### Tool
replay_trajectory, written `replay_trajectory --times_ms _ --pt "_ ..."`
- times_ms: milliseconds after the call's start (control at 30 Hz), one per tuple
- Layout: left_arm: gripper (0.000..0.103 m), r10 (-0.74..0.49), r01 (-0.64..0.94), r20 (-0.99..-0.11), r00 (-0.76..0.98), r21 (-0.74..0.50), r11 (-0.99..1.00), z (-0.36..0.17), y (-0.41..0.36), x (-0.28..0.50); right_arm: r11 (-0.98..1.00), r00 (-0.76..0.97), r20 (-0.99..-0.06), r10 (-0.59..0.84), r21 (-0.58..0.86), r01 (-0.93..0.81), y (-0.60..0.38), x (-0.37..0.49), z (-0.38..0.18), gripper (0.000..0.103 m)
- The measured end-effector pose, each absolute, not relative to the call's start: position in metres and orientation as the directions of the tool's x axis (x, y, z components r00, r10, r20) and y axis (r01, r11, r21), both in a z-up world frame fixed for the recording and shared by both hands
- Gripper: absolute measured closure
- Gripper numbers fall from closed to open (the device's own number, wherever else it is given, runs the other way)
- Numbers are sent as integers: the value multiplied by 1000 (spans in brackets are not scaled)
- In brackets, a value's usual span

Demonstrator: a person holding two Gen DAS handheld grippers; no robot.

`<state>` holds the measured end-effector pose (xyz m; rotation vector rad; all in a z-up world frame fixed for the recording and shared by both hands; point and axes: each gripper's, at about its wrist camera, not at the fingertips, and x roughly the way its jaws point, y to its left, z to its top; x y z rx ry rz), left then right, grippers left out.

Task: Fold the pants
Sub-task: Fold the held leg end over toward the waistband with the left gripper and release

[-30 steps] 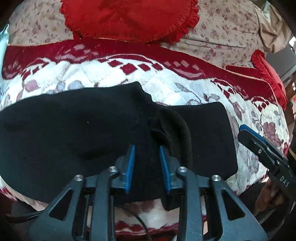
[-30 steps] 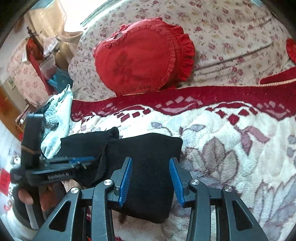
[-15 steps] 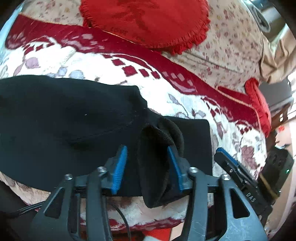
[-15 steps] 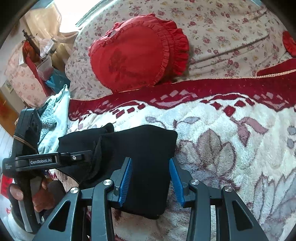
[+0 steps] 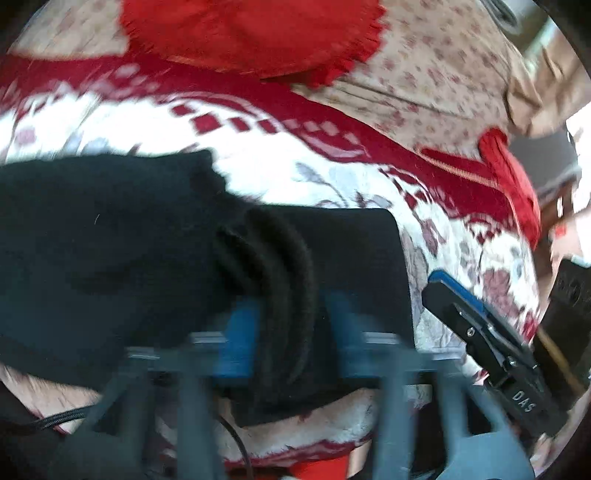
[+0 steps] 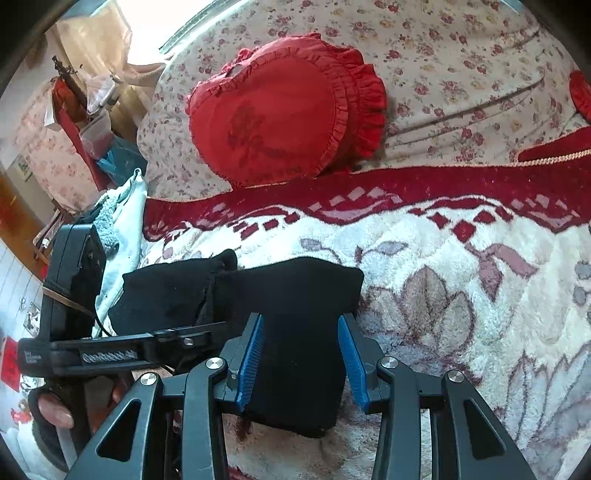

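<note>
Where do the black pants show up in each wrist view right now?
Left wrist: the black pants fill the left and centre, a bunched fold between the left gripper fingers.
Right wrist: lower centre, under the open right gripper.
Shared landmark: the red ruffled cushion, at top in both views.

Both wrist views sit low and close, facing the sofa back; they share the folded black fleece pants (image 5: pixel 110 240) (image 6: pixel 295 295) and red frilled cushion (image 5: pixel 251 33) (image 6: pixel 280 110).

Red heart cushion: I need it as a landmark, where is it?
In the right wrist view the red heart cushion leans on the floral backrest, upper centre, behind the black pants.
</note>
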<state>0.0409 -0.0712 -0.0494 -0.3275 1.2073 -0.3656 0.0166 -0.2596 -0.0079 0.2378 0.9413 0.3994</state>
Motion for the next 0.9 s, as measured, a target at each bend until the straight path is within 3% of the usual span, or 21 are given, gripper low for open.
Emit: replay_trajectory --times_ms 100,167,300,500,733,900 --pt "88 -397 113 -840 371 -384 917 -39 -64 46 903 532 -730 429 344 -257 -254 19 -3 65" --pt "88 -373 93 -836 403 -368 925 -34 -50 48 903 535 -729 426 314 -292 -245 24 1 73" --pt "88 -352 53 -855 381 -360 931 -45 -34 50 915 525 -755 393 264 -305 -230 40 -6 77" --pt "88 -322 41 -864 388 -333 942 -57 -38 43 928 469 -816 339 209 -308 -208 66 -46 77" --pt "83 -328 24 -857 398 -348 937 -55 -33 39 923 486 -808 333 174 -342 -207 38 -20 77" --pt "81 -319 19 -856 407 -341 940 -55 -35 36 909 446 -833 328 149 -390 -197 6 -36 77"
